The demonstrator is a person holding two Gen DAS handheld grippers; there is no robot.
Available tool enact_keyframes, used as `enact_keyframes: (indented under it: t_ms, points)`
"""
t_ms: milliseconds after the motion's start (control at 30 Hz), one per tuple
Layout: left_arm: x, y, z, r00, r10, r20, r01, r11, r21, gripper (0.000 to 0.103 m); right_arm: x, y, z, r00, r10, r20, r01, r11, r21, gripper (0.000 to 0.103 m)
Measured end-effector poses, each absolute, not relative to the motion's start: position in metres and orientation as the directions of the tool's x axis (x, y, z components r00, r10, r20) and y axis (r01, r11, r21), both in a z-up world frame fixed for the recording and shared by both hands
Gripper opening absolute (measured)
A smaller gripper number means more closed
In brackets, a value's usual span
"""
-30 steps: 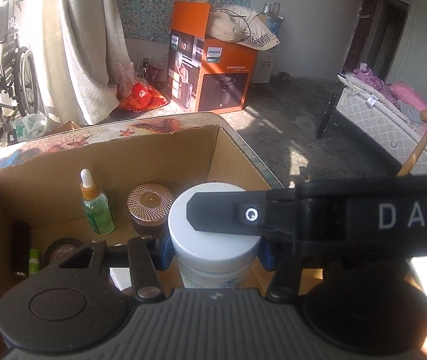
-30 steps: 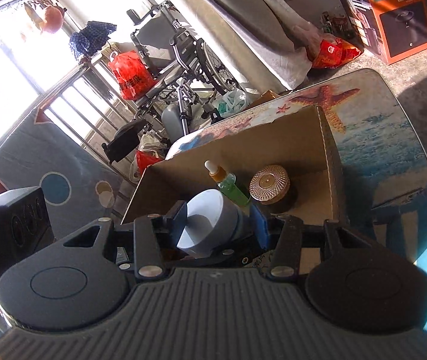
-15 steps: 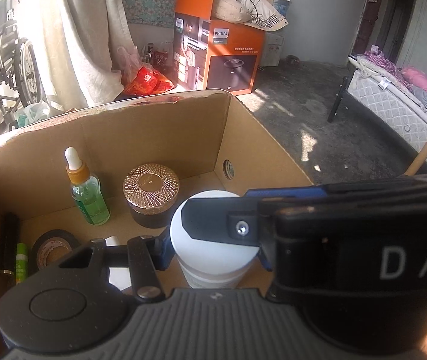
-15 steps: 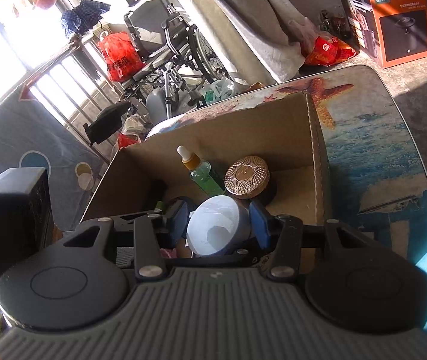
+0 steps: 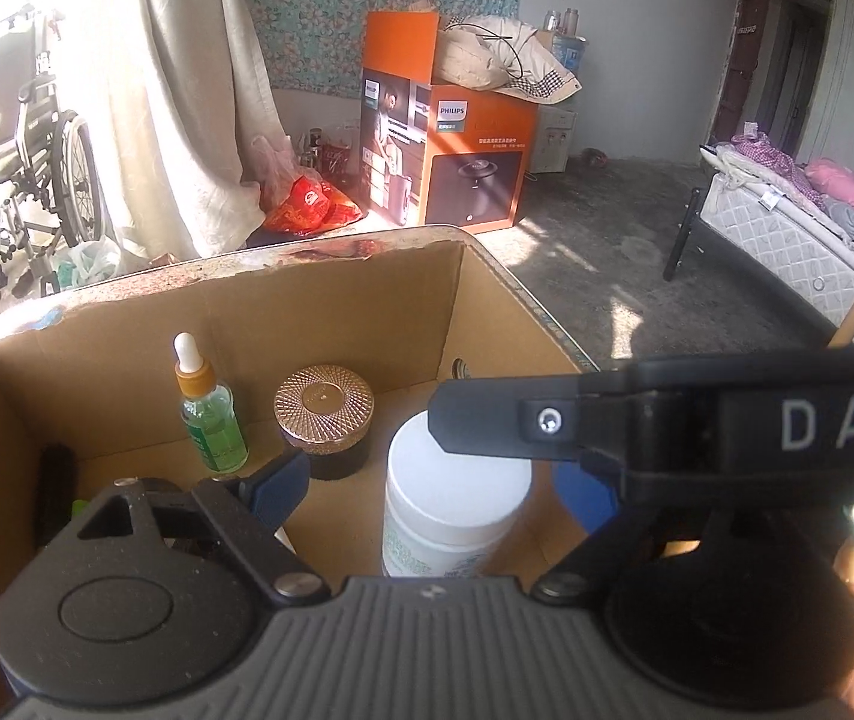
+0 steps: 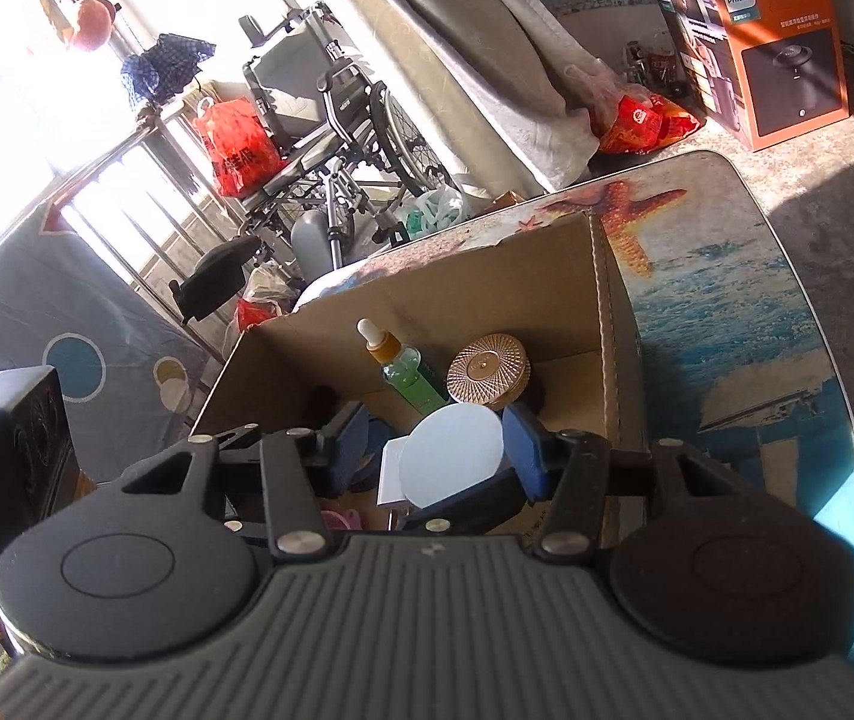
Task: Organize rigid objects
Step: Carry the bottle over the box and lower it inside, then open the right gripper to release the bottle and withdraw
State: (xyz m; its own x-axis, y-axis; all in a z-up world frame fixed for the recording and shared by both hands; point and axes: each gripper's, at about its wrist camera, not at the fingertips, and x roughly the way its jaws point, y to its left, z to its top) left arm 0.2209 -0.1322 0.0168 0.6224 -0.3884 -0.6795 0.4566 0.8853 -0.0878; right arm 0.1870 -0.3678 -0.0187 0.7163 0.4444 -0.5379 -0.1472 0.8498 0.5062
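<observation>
Both grippers reach into the open brown cardboard box [image 5: 331, 306], one from each side of the white round-lidded plastic jar [image 5: 457, 498] that stands upright on the box floor. Left gripper [image 5: 433, 483]: its jaws have just been opening and now stand wide, blue pads clear of the jar on either side, so it holds nothing. Right gripper [image 6: 436, 441]: its jaws have also just been opening a little; in its own view the right pad sits against the jar's lid and the left pad is apart from it, so whether it still grips I cannot tell. Its black finger crosses in front of the jar's top in the left view.

Behind the jar, toward the box's far wall, stands a dark jar with a ribbed copper-coloured lid [image 5: 324, 402], and beside that a green glass dropper bottle with an amber collar and white bulb [image 5: 211, 414], upright. A dark slim thing [image 5: 55, 480] leans in the box's left corner.

That box rests on a table with a sea-and-starfish print [image 6: 727, 312]. Beyond it lie a grey concrete floor [image 5: 595, 240], an orange printed carton [image 5: 457, 156], a pale curtain [image 5: 175, 90], a folded wheelchair [image 5: 37, 162] and a quilted mattress [image 5: 787, 246].
</observation>
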Motion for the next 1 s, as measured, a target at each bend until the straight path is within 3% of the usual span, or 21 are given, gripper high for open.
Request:
enact_keyframes:
  t_ms: [433,1000]
  points:
    - [0.174,-0.121,0.062,0.713,-0.357,-0.604,0.429,0.903,-0.027,0.101,0.127,-0.371,0.019,0.783,0.419,-0.46,-0.153,0.846,0.51,0.062]
    - [0.13,-0.087,0.063,0.722,-0.334,-0.606,0.382,0.923,-0.055,0.103,0.06,-0.351,0.038,0.824,0.351,-0.445,-0.132,0.882,0.452,0.074]
